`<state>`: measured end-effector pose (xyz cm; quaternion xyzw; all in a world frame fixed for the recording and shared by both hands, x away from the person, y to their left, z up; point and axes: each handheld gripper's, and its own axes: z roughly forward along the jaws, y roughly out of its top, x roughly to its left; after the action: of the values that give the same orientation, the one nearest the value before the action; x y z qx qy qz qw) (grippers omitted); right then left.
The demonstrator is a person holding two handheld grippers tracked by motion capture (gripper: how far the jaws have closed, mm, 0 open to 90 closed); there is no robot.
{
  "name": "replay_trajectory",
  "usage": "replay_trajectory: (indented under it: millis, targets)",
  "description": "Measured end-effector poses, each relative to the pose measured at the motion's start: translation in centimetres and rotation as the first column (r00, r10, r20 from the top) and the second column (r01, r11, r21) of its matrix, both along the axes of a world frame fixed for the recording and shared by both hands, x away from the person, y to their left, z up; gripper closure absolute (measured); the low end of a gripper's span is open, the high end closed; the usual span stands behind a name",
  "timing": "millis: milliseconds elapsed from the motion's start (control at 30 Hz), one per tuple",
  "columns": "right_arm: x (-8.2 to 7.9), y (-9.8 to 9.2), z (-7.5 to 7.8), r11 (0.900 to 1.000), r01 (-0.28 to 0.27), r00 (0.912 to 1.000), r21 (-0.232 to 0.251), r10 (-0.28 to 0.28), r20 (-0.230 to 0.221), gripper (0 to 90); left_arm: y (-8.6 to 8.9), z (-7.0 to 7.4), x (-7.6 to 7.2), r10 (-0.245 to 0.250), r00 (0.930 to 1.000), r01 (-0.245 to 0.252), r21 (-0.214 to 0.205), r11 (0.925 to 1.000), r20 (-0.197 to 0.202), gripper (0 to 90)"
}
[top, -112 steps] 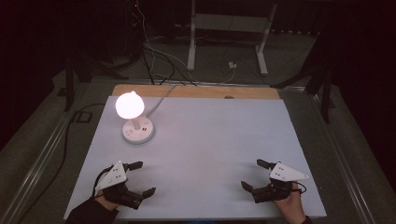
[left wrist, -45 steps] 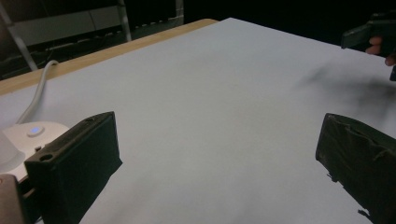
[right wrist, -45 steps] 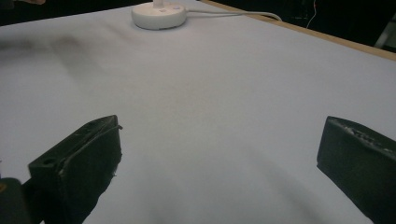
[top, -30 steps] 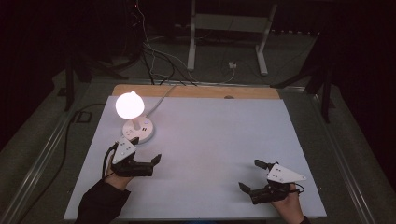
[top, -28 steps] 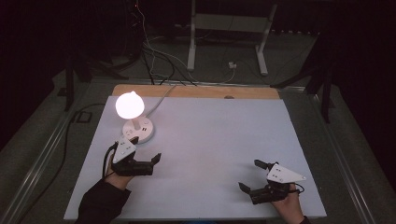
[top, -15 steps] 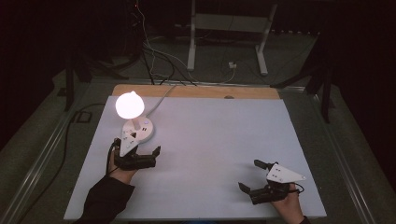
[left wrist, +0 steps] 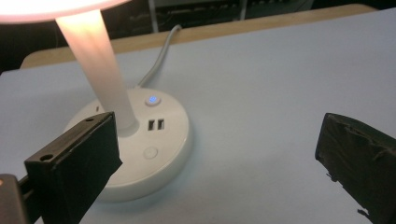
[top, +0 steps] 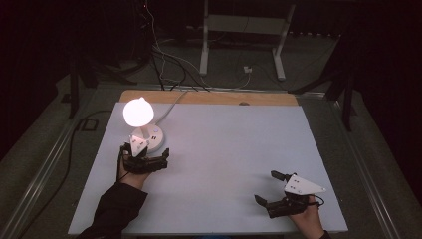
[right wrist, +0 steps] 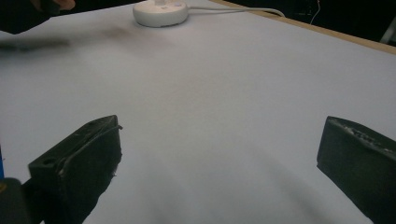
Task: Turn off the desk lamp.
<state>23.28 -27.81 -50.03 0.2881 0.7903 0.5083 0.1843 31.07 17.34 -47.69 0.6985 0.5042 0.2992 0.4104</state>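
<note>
At the worktop's (top: 224,149) ten o'clock stood the lit desk lamp (top: 138,112), its round white base (left wrist: 154,149) flat on the sheet, its cord (left wrist: 161,56) trailing off toward twelve o'clock. My left hand-held gripper (top: 154,162) hovered just beside that base at its six o'clock, jaws spread wide and holding nothing. In the left gripper view the base sat close ahead between my jaws, nearer the left one, with the glowing stem (left wrist: 100,70) rising at eleven o'clock. On the base's top I could see a small button with a blue light (left wrist: 152,99), a pair of USB ports (left wrist: 156,124) and a plain round button (left wrist: 150,152).

I judged I was lining up to press one of those buttons or take hold of the base. The risks as I saw them: the left jaw might catch the stem and tip the lamp, or a sideways push might skid the light base across the smooth sheet. A wide jaw tip might also hit the wrong button or land on the ports.

Over at five o'clock my right hand-held gripper (top: 273,191) rested low on the worktop, also gaping and empty, well apart from the lamp, pointing toward it across bare sheet.
</note>
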Motion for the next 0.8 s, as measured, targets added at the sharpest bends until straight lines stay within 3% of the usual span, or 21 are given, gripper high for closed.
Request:
replay_trajectory:
  millis: [100,367,400,533,800]
  targets:
    - [0.0,0.0,0.0,1.0000,0.002,1.0000,0.005,-0.002,-0.002,0.0,0.2,0.0,0.4,0.052,0.9986,-0.052,-0.003,0.9986,-0.006,1.5]
    - [0.0,0.0,0.0,1.0000,0.001,1.0000,0.001,-0.001,0.004,0.0,0.3,-0.4,1.1,0.100,0.9949,-0.100,-0.012,0.9949,-0.017,5.1]
    - [0.0,-0.1,0.1,1.0000,0.002,1.0000,0.006,-0.002,0.004,0.0,0.4,-0.4,1.2,0.127,0.9918,-0.127,-0.011,0.9918,-0.009,7.4]
    - [0.0,0.0,0.0,1.0000,0.001,1.0000,0.003,-0.001,0.002,0.0,0.7,-0.4,1.6,0.157,0.9874,-0.158,-0.005,0.9875,-0.018,9.8]
    - [0.0,0.0,0.1,1.0000,-0.001,1.0000,0.005,0.001,0.006,0.0,0.7,-0.8,2.1,0.190,0.9814,-0.190,0.009,0.9817,-0.026,24.2]
